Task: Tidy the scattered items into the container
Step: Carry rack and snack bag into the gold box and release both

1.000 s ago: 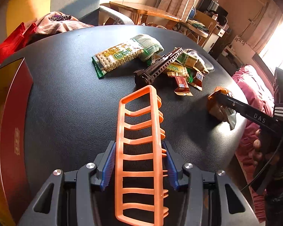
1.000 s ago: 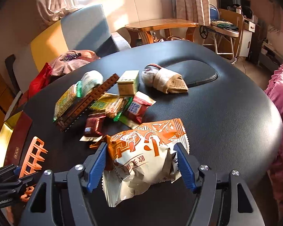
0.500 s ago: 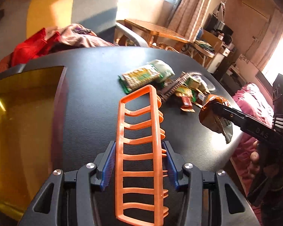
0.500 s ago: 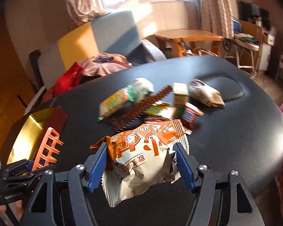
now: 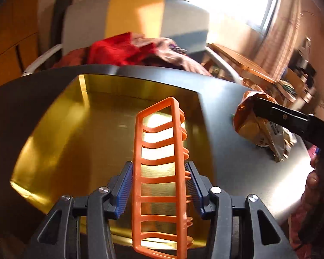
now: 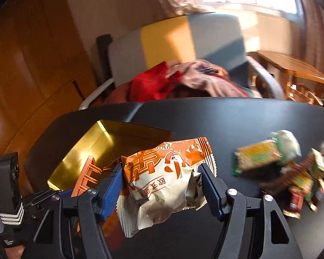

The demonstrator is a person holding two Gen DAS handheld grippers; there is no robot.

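Container [image 5: 60, 129]: shallow box with a gold lining, sits on the black table [image 5: 224, 116] at its left end, nothing lying on the gold floor that I can see.

Left gripper [image 5: 158, 185]: jaws clamped on an orange plastic rack [image 5: 159, 157], blue pads pressed on both long sides. Rack points forward, tip over the gold floor of the box. Whether it touches the floor I can't tell.

Right gripper [image 6: 162, 185]: jaws closed on an orange and white snack bag [image 6: 162, 179], held at mid-body, crimped end hanging below the jaws. In the left wrist view the same bag [image 5: 257, 125] sits over the bare table just beside the right edge of the box, not over it. The right hand [image 5: 315, 185] shows at the frame edge.

Right wrist view also shows the left gripper [image 6: 60, 194] low on the left with the rack [image 6: 86, 177] over the box [image 6: 92, 149].

Still on the table, well apart from the box: a cracker pack [image 6: 257, 157] with a white roll [image 6: 289, 142] touching its far end, then a blurred heap of small wrappers [image 6: 300, 190] and a dark brown strip [image 6: 289, 177]. Too smeared to sort out the rest.

Behind the table: chair [image 6: 183, 43] with red cloth [image 6: 153, 86] and a pink garment [image 6: 205, 77] piled on the seat.
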